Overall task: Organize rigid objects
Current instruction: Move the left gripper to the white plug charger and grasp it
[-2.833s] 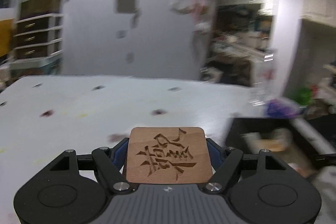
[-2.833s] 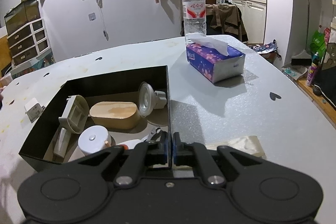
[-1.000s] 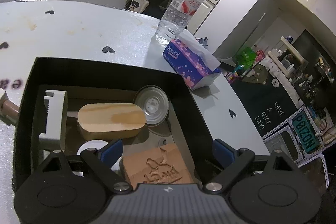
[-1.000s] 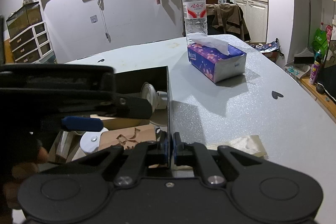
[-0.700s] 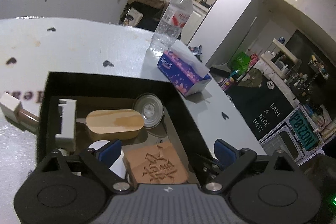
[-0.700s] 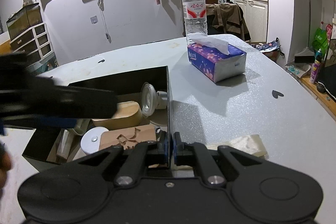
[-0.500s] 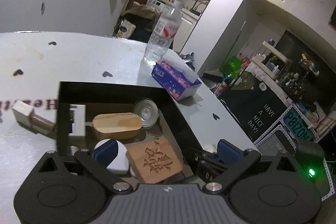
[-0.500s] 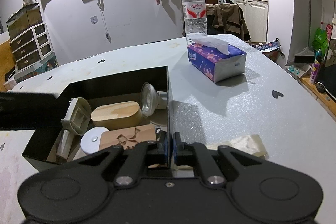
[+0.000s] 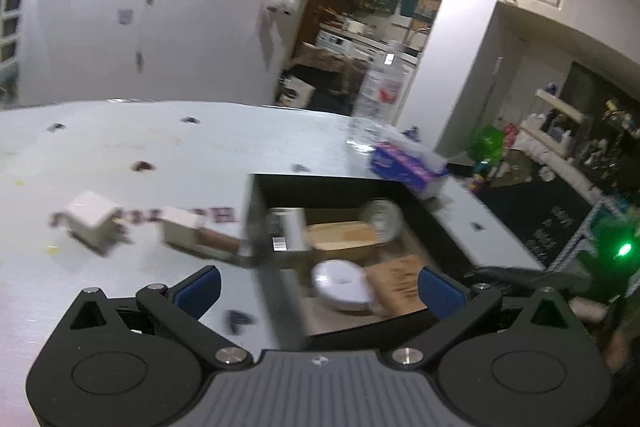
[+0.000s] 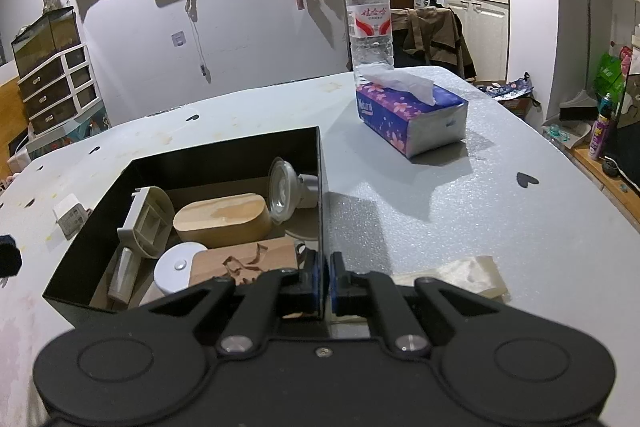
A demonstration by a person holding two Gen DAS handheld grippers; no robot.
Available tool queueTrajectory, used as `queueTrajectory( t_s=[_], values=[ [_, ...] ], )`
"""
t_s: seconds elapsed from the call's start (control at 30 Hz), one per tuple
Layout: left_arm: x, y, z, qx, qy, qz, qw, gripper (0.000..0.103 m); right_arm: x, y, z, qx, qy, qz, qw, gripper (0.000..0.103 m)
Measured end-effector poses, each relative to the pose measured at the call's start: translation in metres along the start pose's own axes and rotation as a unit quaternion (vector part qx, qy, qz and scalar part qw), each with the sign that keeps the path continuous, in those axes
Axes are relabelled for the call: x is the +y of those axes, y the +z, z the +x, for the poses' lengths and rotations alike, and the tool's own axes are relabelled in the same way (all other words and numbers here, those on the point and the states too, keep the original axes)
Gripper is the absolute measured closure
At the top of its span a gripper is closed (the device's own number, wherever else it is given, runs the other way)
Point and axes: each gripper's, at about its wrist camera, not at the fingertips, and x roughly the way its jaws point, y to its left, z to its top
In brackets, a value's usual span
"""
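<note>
A black box (image 10: 224, 151) on the pale table holds a carved wooden tile (image 10: 248, 263), an oval wooden block (image 10: 222, 219), a white disc (image 10: 180, 265), a clear round cap (image 10: 282, 191) and a grey plastic piece (image 10: 146, 223). My right gripper (image 10: 325, 275) is shut on the box's right wall near its front corner. The left gripper (image 9: 318, 287) hangs in front of the box (image 9: 452, 231) with its jaws opening and nothing between them. In the blurred left wrist view, the tile (image 9: 396, 283) lies in the box, and a white cube (image 9: 90, 223) and a white-and-brown plug (image 9: 184, 227) lie outside it on the left.
A purple tissue box (image 10: 412, 115) and a water bottle (image 10: 370, 23) stand behind the box on the right. A flat beige piece (image 10: 468, 275) lies beside my right gripper. A white charger (image 10: 70, 215) sits left of the box. The table's (image 10: 480, 207) edge runs along the right.
The left gripper has let go of the carved tile inside the box, spread its jaws wider and pulled back and to the left. The right gripper has kept still on the wall.
</note>
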Motion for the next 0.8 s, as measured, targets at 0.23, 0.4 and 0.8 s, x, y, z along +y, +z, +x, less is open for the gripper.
queueTrajectory(
  t_s=[0.23, 0.4, 0.8],
  values=[
    [0.041, -0.013, -0.007, -0.016, 0.057, 0.032, 0.9977, 0.000, 0.000, 0.000, -0.001, -0.001, -0.001, 0.001, 1.000, 0.097],
    [0.073, -0.011, 0.002, -0.042, 0.089, 0.062, 0.9932, 0.000, 0.000, 0.000, -0.001, -0.001, -0.001, 0.000, 1.000, 0.097],
    [0.138, 0.015, 0.059, -0.041, 0.119, 0.095, 0.9875, 0.001, 0.000, 0.000, -0.001, -0.001, -0.001, 0.001, 1.000, 0.097]
  ],
)
